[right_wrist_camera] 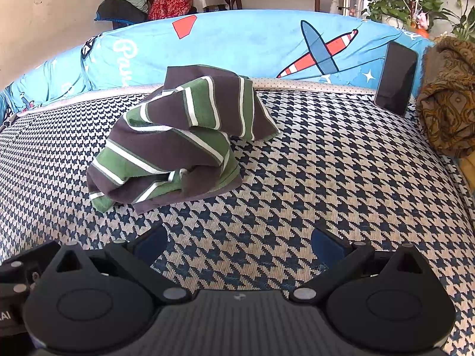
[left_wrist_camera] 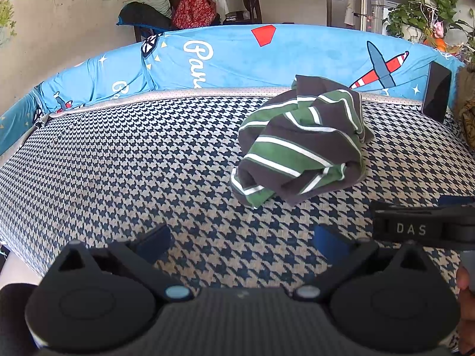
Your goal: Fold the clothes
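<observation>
Living room, plants at right, a wall with flower decals. Sofa seat (right_wrist_camera: 311, 160) in blue-and-cream houndstooth; backrest cover (right_wrist_camera: 237, 44) bright blue with a striped aeroplane and white script, only "Par" legible. Black phone (right_wrist_camera: 396, 77) leans upright against it, beside a brown patterned throw (right_wrist_camera: 448, 95). Striped garment (right_wrist_camera: 178, 136), green, brown and white, lies crumpled mid-seat, long axis running near-left to far-right. Left gripper (left_wrist_camera: 242, 240) and right gripper (right_wrist_camera: 239, 241) both spread wide, holding nothing, short of the cloth. "DAS" reads on the right tool's side in the left view.
</observation>
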Demonstrator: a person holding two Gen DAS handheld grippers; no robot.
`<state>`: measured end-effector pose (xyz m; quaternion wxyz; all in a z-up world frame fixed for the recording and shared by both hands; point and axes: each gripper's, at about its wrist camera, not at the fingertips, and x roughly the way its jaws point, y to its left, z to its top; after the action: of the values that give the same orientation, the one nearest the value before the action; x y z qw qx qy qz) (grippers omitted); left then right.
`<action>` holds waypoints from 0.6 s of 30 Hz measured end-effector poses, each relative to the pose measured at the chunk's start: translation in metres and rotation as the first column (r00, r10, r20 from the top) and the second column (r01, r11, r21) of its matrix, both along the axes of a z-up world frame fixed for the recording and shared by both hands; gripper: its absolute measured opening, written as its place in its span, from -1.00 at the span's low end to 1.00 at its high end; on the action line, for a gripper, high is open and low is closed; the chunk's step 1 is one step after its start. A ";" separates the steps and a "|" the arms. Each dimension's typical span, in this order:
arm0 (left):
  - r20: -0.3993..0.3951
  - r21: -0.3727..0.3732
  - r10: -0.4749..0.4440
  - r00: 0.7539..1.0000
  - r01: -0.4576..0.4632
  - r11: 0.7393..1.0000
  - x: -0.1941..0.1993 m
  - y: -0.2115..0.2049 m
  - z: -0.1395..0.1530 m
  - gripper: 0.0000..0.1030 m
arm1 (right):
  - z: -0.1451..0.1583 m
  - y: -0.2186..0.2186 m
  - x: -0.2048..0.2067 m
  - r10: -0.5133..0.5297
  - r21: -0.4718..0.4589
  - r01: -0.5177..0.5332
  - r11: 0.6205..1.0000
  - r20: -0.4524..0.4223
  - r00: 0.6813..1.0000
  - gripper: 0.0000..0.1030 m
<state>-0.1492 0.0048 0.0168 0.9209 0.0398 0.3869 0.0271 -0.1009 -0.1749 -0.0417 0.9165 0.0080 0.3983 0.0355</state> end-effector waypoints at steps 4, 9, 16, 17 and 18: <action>-0.009 -0.012 -0.002 1.000 0.002 1.000 0.005 0.002 -0.003 1.00 | -0.001 0.002 0.001 0.003 0.001 -0.003 1.000 -0.001 1.000 1.00; -0.021 -0.016 0.006 1.000 -0.006 1.000 0.011 0.004 -0.007 1.00 | -0.002 0.005 0.003 0.012 0.001 -0.012 1.000 -0.003 1.000 1.00; -0.043 -0.025 0.026 0.999 -0.027 0.999 0.020 0.015 -0.012 1.00 | -0.004 0.010 0.006 0.009 -0.007 -0.009 1.000 -0.005 1.000 1.00; -0.044 -0.025 0.030 0.999 -0.031 0.999 0.022 0.017 -0.013 1.00 | -0.004 0.011 0.006 0.006 -0.008 -0.006 1.000 -0.002 1.000 1.00; -0.044 -0.025 0.031 0.999 -0.032 0.999 0.024 0.020 -0.013 1.00 | -0.003 0.011 0.007 0.002 -0.003 -0.002 1.000 0.001 1.000 1.00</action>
<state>-0.1255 0.0244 0.0039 0.9121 0.0222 0.4078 0.0357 -0.0940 -0.1643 -0.0450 0.9166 0.0062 0.3981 0.0360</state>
